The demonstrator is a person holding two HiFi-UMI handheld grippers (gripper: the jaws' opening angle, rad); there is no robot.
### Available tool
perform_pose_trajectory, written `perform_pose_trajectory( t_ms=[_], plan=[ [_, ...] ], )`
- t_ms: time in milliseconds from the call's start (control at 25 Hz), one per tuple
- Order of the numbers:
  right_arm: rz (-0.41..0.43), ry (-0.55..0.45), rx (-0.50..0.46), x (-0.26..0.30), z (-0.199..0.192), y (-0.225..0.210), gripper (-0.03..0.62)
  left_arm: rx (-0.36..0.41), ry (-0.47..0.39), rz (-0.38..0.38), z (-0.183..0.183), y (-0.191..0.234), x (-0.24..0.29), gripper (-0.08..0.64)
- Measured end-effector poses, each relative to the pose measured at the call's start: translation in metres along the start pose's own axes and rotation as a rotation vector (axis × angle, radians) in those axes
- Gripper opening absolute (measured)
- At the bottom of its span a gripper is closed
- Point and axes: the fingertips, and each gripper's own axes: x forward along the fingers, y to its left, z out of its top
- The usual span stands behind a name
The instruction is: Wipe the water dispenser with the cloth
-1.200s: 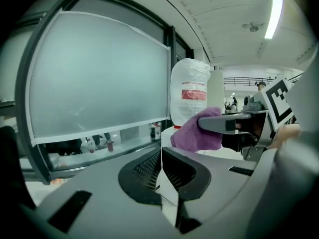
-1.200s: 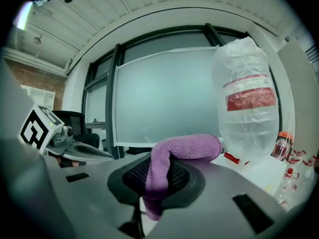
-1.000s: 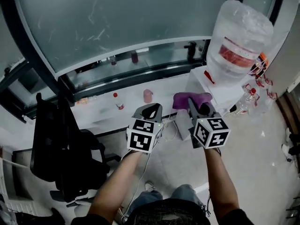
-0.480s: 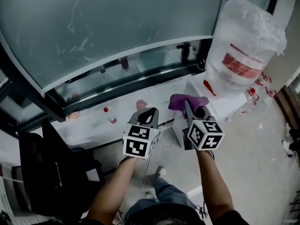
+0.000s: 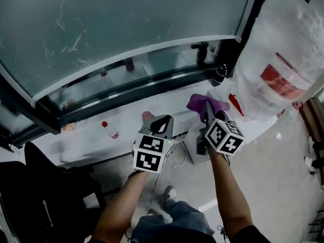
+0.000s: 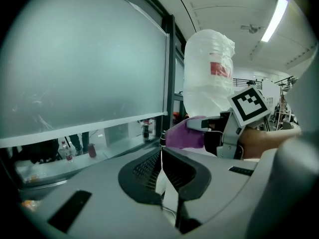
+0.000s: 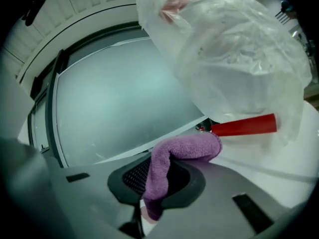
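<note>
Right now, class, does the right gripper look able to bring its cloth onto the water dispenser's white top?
Probably yes. The right gripper holds the cloth close to the dispenser's white top, below the bagged bottle, with nothing between them.

Dim, cool light (fisheye edges), soft blur
</note>
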Motion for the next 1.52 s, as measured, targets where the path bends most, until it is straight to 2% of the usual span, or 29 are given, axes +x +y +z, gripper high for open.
perform_pose_trajectory(
  t_ms=[480,640,880,1120,1520],
  plan=[
    [-0.152,-0.126,-0.021,0.036,-0.024,-0.043,0.046,0.002,-0.051,-0.039,-0.049,0.027,0.052,0.029],
    [-0.168,-0.176,-0.072,0.04,-0.03,-0.046,0.046,0.009,-0.072,-0.05,-0.063,0.035,0.067,0.028],
    [-0.154,-0.233,-0.099,0.043,-0.049,-0.05,0.046,0.001,-0.099,-0.066,-0.089,0.042,0.093,0.028],
    [-0.157,-0.229,-0.105,0.05,-0.096,-0.072,0.046,0.02,-0.126,-0.093,-0.122,0.038,0.122,0.028],
    [-0.185,-0.194,-0.111,0.061,-0.203,-0.123,0.046,0.046,-0.136,-0.126,-0.21,0.034,0.165,0.029]
  ],
)
